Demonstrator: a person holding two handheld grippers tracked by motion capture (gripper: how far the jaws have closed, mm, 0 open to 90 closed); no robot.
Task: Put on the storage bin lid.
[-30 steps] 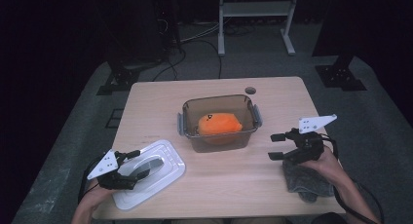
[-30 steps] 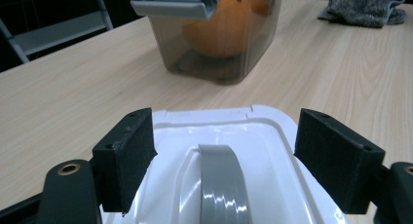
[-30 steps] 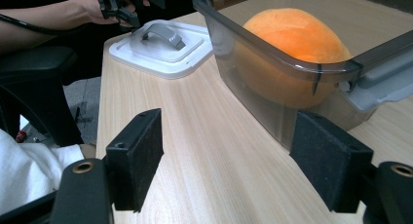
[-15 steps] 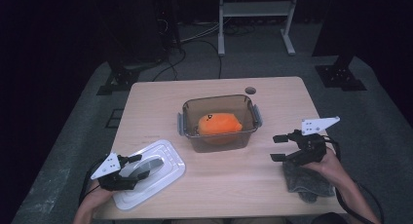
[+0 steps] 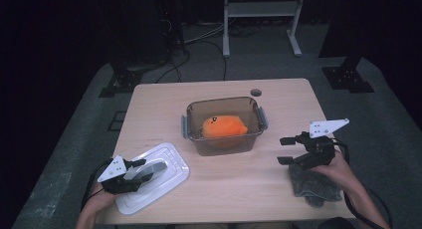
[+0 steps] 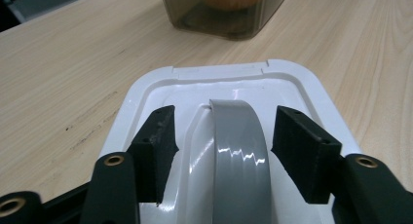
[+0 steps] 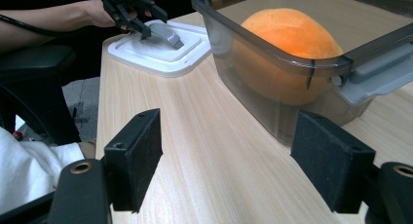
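A white lid (image 5: pixel 166 164) with a grey arched handle (image 6: pixel 238 151) lies flat at the table's front left. My left gripper (image 5: pixel 142 170) straddles that handle. Its jaws have just been closing, and a gap still shows on each side of the handle (image 6: pixel 224 131). A clear grey container (image 5: pixel 189 120) with side latches stands mid-table and holds an orange rounded soft thing (image 5: pixel 224 127). At the right, my right gripper (image 5: pixel 286 150) hovers open with nothing between its jaws and points toward the container (image 7: pixel 272 63). The right gripper view also shows the lid (image 7: pixel 146 51) and the left gripper (image 7: pixel 141 24) farther off.
A crumpled grey cloth (image 5: pixel 313 186) lies under the right hand at the table's front right corner. The wooden table (image 5: pixel 278 94) has a small round hole (image 5: pixel 256 92) near its far edge. Cables and a metal stand are on the floor beyond.
The left gripper's jaws have drawn closer together around the lid's handle. Both hands stay where they were, and the lid and container have not moved.
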